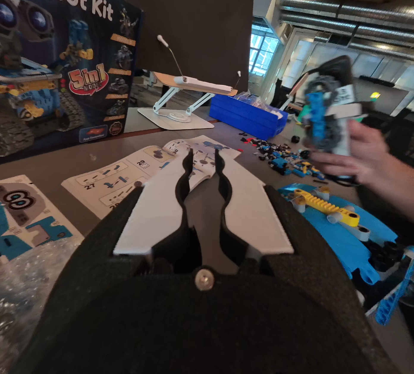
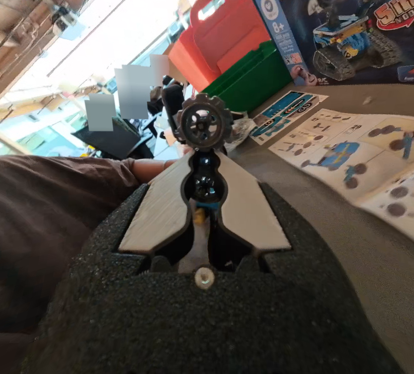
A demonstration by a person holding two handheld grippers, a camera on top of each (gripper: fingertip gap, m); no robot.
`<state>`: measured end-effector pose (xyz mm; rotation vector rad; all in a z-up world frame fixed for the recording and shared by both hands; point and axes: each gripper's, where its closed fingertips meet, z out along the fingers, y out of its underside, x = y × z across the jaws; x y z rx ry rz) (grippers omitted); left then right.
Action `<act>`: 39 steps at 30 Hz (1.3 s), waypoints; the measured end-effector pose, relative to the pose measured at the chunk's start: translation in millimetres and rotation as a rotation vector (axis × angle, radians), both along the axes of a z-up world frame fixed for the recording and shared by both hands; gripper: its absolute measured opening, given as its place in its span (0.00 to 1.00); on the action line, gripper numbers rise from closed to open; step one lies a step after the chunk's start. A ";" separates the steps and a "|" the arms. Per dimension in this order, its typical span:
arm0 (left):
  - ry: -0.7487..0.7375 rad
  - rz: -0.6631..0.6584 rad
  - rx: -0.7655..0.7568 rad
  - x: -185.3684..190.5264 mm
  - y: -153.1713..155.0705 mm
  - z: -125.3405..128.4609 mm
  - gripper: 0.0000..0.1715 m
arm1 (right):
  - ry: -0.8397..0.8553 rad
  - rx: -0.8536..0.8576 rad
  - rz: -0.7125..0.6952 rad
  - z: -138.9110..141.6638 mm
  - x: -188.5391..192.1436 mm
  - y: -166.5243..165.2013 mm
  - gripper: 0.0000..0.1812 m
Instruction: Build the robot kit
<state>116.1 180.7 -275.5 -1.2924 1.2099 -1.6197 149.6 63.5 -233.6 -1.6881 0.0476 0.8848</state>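
Observation:
My left gripper (image 1: 203, 155) is open and empty, its jaws a little apart above an open instruction booklet (image 1: 125, 175) on the grey table. My right gripper (image 2: 205, 157) is shut on a small brick-built assembly. A dark grey toothed wheel (image 2: 202, 124) of it sticks out past the fingertips, and black round parts (image 2: 203, 186) sit between the pads. In the left wrist view the same assembly (image 1: 320, 121) shows blue and grey, blurred, raised at the right with a hand (image 1: 363, 161) beside it.
A dark kit box (image 1: 56, 61) stands at the back left. A white stand (image 1: 179, 103), a blue bin (image 1: 244, 114), a pile of small pieces (image 1: 282, 157), a blue curved plate with a yellow toothed bar (image 1: 324, 206), a sticker sheet (image 1: 24, 213), and red (image 2: 219, 34) and green (image 2: 246, 81) bins surround it. The gap from one gripper's tips to the other's is roughly 15 centimetres.

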 end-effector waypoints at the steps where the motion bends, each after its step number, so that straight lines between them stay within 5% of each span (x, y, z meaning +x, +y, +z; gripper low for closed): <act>1: -0.003 0.012 0.027 -2.5 -1.7 0.7 0.11 | 0.027 0.005 -0.023 4.8 -10.1 -16.0 0.04; 5: 0.003 0.048 0.104 -15.6 -10.1 1.7 0.10 | 0.080 -0.005 -0.092 -9.2 -40.3 -60.6 0.04; 11: -0.018 0.040 0.041 -46.7 -29.1 10.7 0.10 | 0.290 -0.011 -0.124 -43.1 -48.2 -68.7 0.04; 17: -0.070 -0.281 0.105 -64.9 -79.5 21.5 0.14 | 0.322 -0.071 -0.114 -44.6 -77.9 -71.5 0.04; 25: 0.029 -0.606 -0.046 -87.8 -101.3 7.9 0.42 | 0.364 -0.116 -0.090 -47.7 -108.4 -59.5 0.04; 31: 0.100 -0.601 0.035 -88.6 -112.3 -9.2 0.47 | 0.497 -0.141 -0.156 -51.9 -122.3 -56.3 0.04; 35: 0.131 -0.500 0.131 -80.3 -114.2 -16.6 0.44 | 0.439 -0.144 -0.165 -49.7 -127.9 -55.5 0.04; 39: 0.131 -0.420 0.271 -77.8 -124.3 -22.5 0.43 | 0.589 -0.144 -0.167 -47.8 -133.2 -60.3 0.05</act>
